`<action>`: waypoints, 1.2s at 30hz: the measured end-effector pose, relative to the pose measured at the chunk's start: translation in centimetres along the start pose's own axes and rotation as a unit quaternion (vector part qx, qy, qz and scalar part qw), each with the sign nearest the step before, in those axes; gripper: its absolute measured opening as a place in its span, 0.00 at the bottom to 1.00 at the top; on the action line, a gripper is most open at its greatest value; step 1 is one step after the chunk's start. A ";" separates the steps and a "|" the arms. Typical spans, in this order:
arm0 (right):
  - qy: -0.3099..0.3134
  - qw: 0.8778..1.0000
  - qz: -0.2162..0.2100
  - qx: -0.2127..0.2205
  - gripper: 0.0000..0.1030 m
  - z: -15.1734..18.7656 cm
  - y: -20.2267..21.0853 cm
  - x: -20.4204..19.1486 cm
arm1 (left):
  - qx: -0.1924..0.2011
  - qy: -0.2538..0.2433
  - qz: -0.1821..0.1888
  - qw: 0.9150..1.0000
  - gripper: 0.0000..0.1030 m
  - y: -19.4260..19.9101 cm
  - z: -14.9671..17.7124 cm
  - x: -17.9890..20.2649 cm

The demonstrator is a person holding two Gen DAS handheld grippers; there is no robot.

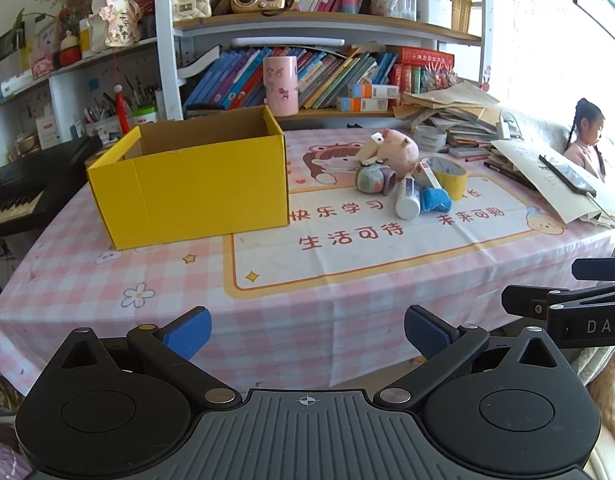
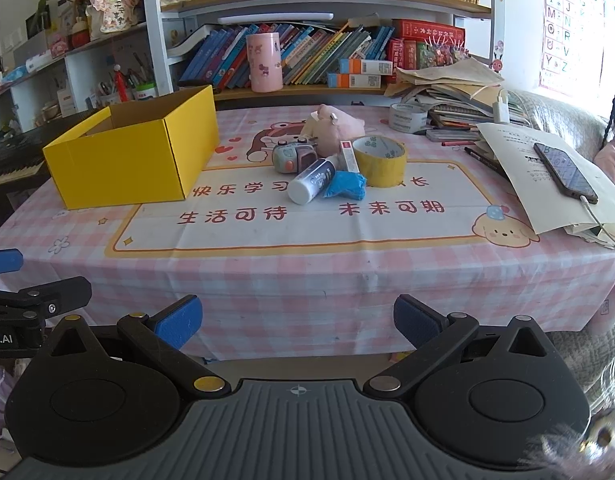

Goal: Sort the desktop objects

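Note:
An open yellow cardboard box (image 1: 195,184) (image 2: 135,156) stands on the left of the pink checked tablecloth (image 2: 307,280). To its right lies a cluster: a pink pig plush (image 1: 399,150) (image 2: 335,128), a small toy camera (image 1: 373,178) (image 2: 293,156), a white bottle (image 1: 407,200) (image 2: 309,182), a blue crumpled thing (image 1: 435,199) (image 2: 344,186), a yellow tape roll (image 1: 451,176) (image 2: 381,160) and a small white and red box (image 2: 347,155). My left gripper (image 1: 307,334) and right gripper (image 2: 297,324) are open and empty, held before the table's front edge.
Stacked papers and books (image 2: 459,92) fill the back right, with a clear tape roll (image 2: 407,117), pens and a phone (image 2: 565,174) on a sheet. A bookshelf (image 2: 307,4) stands behind, a keyboard (image 1: 15,196) at left. A child (image 1: 587,136) sits at right.

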State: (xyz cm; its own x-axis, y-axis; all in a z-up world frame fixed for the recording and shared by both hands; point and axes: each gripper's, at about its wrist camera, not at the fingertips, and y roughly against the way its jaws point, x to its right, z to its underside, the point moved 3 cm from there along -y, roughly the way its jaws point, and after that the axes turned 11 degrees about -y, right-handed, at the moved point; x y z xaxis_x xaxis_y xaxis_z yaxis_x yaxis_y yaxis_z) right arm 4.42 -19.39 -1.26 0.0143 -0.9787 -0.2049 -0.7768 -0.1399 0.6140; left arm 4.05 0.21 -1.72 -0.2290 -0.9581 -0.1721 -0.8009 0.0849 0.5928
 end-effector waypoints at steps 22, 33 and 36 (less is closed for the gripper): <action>0.005 1.000 -0.006 0.024 0.99 -0.6 0.5 -0.7 | 0.019 -0.003 0.011 1.000 1.00 0.3 -0.3 -0.2; 0.007 0.999 0.007 0.030 0.99 -1.3 0.1 -0.4 | 0.031 -0.009 0.014 0.999 1.00 -0.4 -1.3 -0.1; 0.005 1.000 0.006 0.030 0.99 -1.6 0.0 -0.2 | 0.037 -0.019 0.022 0.999 1.00 -0.7 -1.8 0.4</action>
State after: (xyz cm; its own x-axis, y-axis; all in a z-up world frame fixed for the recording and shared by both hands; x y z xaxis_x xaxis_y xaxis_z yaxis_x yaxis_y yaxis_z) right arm 5.41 -19.46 -0.05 0.0109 -0.9815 -0.1911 -0.8133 -0.1199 0.5693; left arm 5.51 -0.68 -0.84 -0.2845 -0.9419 -0.1785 -0.8278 0.1474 0.5413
